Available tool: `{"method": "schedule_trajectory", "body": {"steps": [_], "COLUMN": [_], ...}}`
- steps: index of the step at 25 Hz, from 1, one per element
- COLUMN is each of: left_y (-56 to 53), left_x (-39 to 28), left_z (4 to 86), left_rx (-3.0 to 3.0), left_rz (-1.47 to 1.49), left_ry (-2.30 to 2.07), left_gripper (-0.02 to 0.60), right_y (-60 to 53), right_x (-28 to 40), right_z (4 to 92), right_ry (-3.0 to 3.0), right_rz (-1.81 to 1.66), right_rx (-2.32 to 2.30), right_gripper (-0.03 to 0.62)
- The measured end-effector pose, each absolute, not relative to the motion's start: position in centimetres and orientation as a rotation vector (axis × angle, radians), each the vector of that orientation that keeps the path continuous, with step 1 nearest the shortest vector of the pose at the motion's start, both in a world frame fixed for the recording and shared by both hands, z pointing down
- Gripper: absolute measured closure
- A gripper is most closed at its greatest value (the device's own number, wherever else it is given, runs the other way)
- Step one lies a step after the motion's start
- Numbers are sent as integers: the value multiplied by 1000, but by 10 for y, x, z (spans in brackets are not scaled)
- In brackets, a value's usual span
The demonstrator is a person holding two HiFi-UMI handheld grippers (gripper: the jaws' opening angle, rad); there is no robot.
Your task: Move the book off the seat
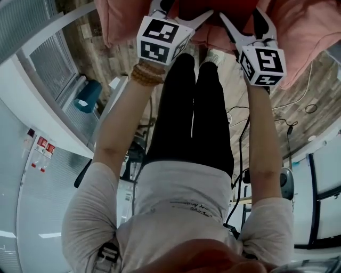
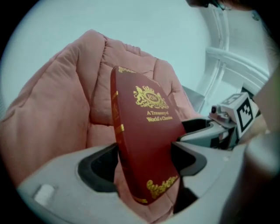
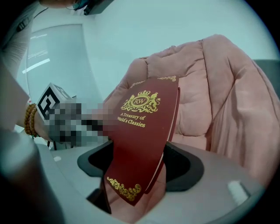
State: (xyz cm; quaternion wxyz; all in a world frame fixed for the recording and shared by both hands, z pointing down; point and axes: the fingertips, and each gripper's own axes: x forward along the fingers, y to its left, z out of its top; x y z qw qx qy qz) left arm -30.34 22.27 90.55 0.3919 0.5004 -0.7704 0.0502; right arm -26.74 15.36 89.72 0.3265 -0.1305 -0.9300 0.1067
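Wood-plank floor [image 1: 106, 58] and pale wall panels fill the head view. At its top edge, the left gripper [image 1: 184, 16] and right gripper [image 1: 242, 24] both reach into the pink padded seat [image 1: 309, 32], so the load itself is poorly shown here. Left gripper view: the book [image 2: 144, 144], a dark red hardcover with gilt lettering, stands nearly upright with its spine toward the camera. The jaws are clamped on its lower part, one pad on each cover. The pink padding sits behind it, and I cannot tell whether the two touch. Right gripper view: the front cover of the book [image 3: 140, 140] leans toward the camera, and these jaws are clamped wide on its lower corner. I judge the book stiff and fairly heavy, with a glossy cover that may slip. Both holds sit low, so it could tip. I would grip flat across both boards, close to the spine.
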Motion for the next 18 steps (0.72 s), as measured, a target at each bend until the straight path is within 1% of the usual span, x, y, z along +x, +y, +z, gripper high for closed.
{"method": "schedule_trajectory", "body": {"steps": [12,18], "left_y": [207,208], "left_x": [-278,-280], "left_z": [787,717], "left_rx": [1354,1396], "left_rz": [98,91], "left_ry": [-1998,-2040], "left_gripper": [202,204], "right_y": [141,144], "right_x": [-236,-237], "right_z": [774,704], "right_ry": [-2534,-2593], "right_rz": [220,162], "right_rx": [-292,-278], "right_gripper": [229,229]}}
